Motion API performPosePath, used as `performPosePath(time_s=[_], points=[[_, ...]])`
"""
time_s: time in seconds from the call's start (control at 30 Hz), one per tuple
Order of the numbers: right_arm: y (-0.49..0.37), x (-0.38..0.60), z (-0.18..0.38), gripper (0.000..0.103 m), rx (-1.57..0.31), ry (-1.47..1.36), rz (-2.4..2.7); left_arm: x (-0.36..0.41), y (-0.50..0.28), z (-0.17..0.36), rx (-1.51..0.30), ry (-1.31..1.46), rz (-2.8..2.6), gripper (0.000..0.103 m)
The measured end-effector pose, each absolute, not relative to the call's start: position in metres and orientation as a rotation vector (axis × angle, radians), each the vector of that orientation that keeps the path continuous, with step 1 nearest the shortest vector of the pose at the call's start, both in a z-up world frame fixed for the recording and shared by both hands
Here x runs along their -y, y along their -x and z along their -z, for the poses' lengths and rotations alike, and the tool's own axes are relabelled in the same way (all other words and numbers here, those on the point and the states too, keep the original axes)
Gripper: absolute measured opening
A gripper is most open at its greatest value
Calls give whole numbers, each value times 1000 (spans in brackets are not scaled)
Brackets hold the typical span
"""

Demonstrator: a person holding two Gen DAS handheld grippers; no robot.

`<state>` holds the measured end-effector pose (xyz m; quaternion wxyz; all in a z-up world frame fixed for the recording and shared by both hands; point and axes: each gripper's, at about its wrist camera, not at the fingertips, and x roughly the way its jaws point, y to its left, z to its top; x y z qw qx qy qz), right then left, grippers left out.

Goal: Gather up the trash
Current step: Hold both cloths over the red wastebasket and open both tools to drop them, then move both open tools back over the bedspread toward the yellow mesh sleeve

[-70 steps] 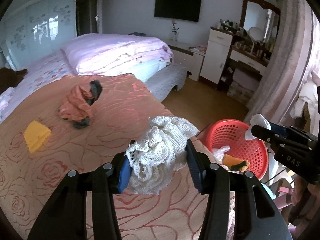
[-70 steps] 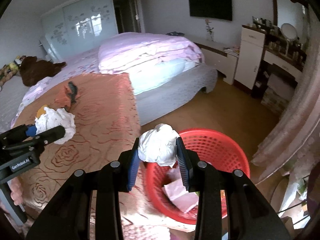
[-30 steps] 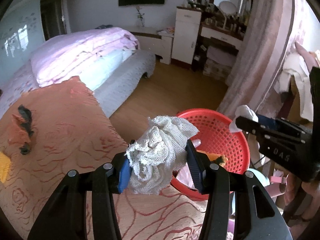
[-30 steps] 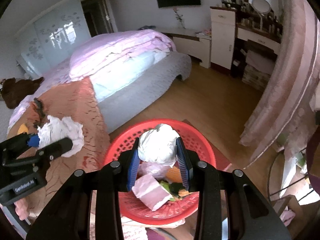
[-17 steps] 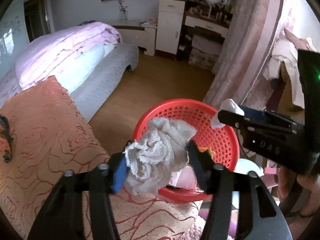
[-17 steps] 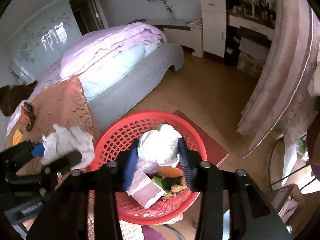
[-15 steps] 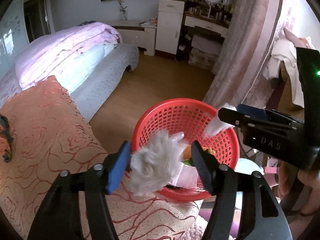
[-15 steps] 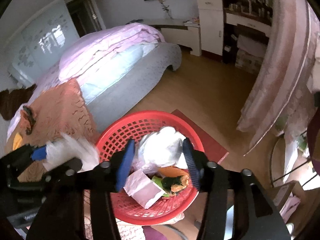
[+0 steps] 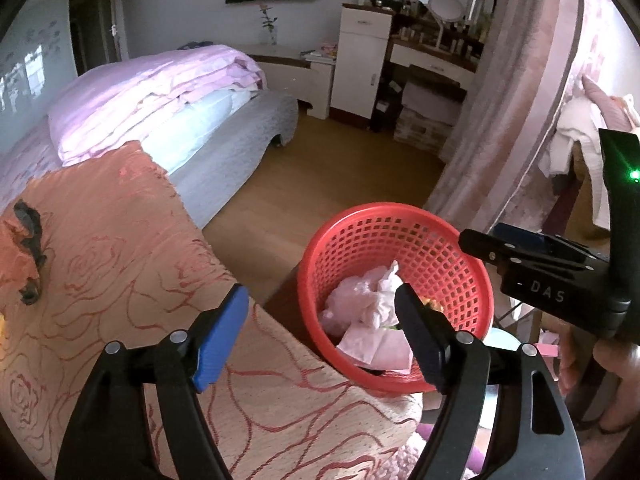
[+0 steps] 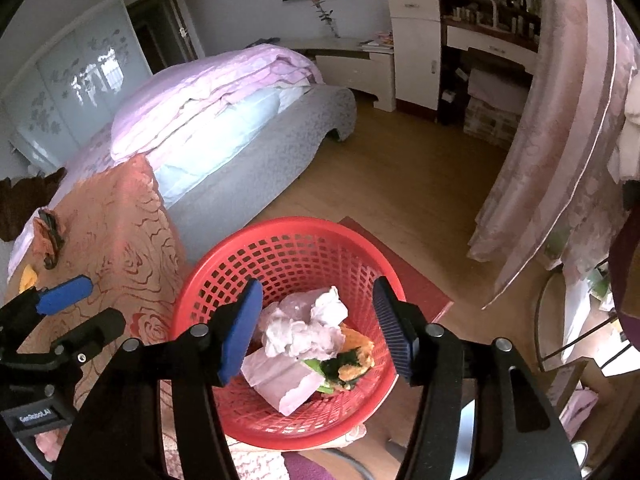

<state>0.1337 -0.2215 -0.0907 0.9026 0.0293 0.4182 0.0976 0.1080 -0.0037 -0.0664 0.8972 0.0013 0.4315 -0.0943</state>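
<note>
The bed [image 9: 224, 128], with its pink quilt and an orange rose-patterned blanket [image 9: 120, 280] over the near end, fills the left of the scene; wooden floor and a dresser lie far right. A round red plastic mesh basket [image 10: 288, 248] stands just beside the blanket's near right edge and already contains crumpled white tissue [image 10: 308, 328], a flat pink paper piece [image 10: 288, 380] and an orange-and-green scrap [image 10: 348, 356]. Judged step: a deposit into the basket is complete, with more to fetch. On the blanket's far left, well apart from the basket, lie a bundle of orange and dark cloth [image 10: 46, 240] and a small yellow item [image 10: 28, 276]; the next move would call for carrying a gripper back over the bed to one of these and closing on it. The left gripper [image 9: 320, 332] is spread wide and holds nothing, poised over the blanket edge and basket rim. The right gripper [image 10: 320, 320] is likewise wide apart and empty, above the basket's contents without touching them.
</note>
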Motion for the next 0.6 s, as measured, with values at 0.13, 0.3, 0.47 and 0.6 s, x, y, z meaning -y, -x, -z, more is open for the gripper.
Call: performPosePath(time_s=[0.13, 0.3, 0.47, 0.6], points=[[-131, 218, 92, 56, -862, -50, -204, 0, -105, 67, -891, 2, 179, 73], [-129, 214, 91, 56, -856, -42, -210, -14, -99, 65, -876, 7, 143, 73], [-125, 206, 89, 56, -842, -21, -226, -33, -90, 62, -860, 17, 91, 73], [-119, 197, 86, 59, -818, 7, -243, -48, -81, 61, -844, 11, 40, 73]])
